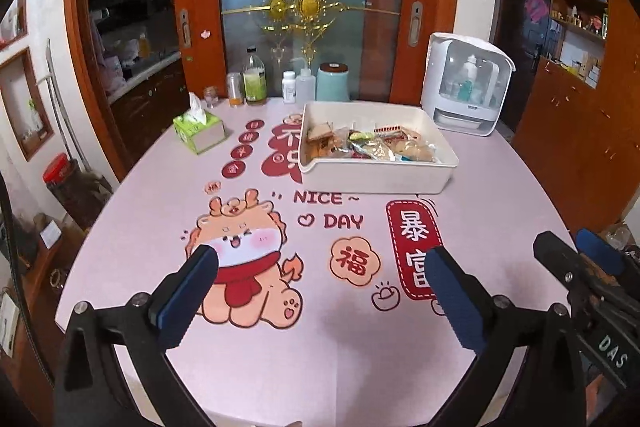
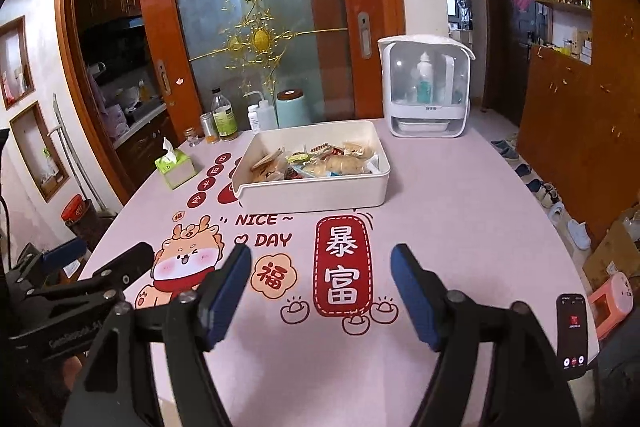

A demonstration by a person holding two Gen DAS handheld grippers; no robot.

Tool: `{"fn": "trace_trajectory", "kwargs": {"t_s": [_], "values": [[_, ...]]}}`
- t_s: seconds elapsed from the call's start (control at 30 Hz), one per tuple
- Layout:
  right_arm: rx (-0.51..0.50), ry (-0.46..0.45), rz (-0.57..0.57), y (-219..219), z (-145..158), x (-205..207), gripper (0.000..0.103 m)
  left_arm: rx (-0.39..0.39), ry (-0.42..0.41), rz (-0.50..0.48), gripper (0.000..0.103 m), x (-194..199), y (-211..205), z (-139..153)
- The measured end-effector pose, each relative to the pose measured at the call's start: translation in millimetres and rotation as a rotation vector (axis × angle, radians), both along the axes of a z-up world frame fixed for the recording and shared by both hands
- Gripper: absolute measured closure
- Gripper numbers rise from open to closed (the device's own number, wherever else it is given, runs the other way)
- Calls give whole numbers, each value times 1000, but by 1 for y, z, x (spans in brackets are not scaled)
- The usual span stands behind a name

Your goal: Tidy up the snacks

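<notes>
A white rectangular bin [image 1: 376,177] [image 2: 316,193] stands on the pink round table [image 1: 312,355] [image 2: 440,211], past its middle. Several wrapped snacks [image 1: 372,145] [image 2: 316,163] lie inside the bin. My left gripper [image 1: 322,259] hovers open over the near part of the table, nothing between its blue pads. My right gripper [image 2: 322,259] also stands open and empty, short of the bin. Each gripper shows at the edge of the other's view: the right gripper [image 1: 580,247] and the left gripper [image 2: 104,251].
At the table's far edge stand a green tissue box [image 1: 199,131] [image 2: 176,167], bottles [image 1: 255,79] [image 2: 224,117], a mint canister [image 1: 333,83] [image 2: 294,109] and a white dispenser cabinet [image 1: 468,83] [image 2: 426,87]. A phone [image 2: 573,331] lies at the near right rim. Shoes [image 2: 556,207] line the floor on the right.
</notes>
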State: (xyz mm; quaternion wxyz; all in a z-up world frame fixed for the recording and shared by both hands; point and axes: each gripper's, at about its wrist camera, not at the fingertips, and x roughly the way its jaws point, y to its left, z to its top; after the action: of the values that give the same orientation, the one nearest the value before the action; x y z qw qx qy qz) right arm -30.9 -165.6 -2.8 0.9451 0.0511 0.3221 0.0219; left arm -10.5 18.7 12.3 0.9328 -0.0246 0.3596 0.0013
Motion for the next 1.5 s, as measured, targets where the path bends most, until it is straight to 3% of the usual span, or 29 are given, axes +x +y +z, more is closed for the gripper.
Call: {"fn": "trace_trajectory", "kwargs": {"t_s": [0.27, 0.5, 1.5], "values": [[7, 68, 19, 7, -18, 6, 24, 77, 39, -3, 1, 1, -9, -17], [-2, 78, 7, 9, -20, 8, 24, 50, 74, -18, 1, 6, -5, -23], [-59, 79, -25, 9, -22, 6, 24, 21, 76, -41, 1, 7, -3, -25]]}}
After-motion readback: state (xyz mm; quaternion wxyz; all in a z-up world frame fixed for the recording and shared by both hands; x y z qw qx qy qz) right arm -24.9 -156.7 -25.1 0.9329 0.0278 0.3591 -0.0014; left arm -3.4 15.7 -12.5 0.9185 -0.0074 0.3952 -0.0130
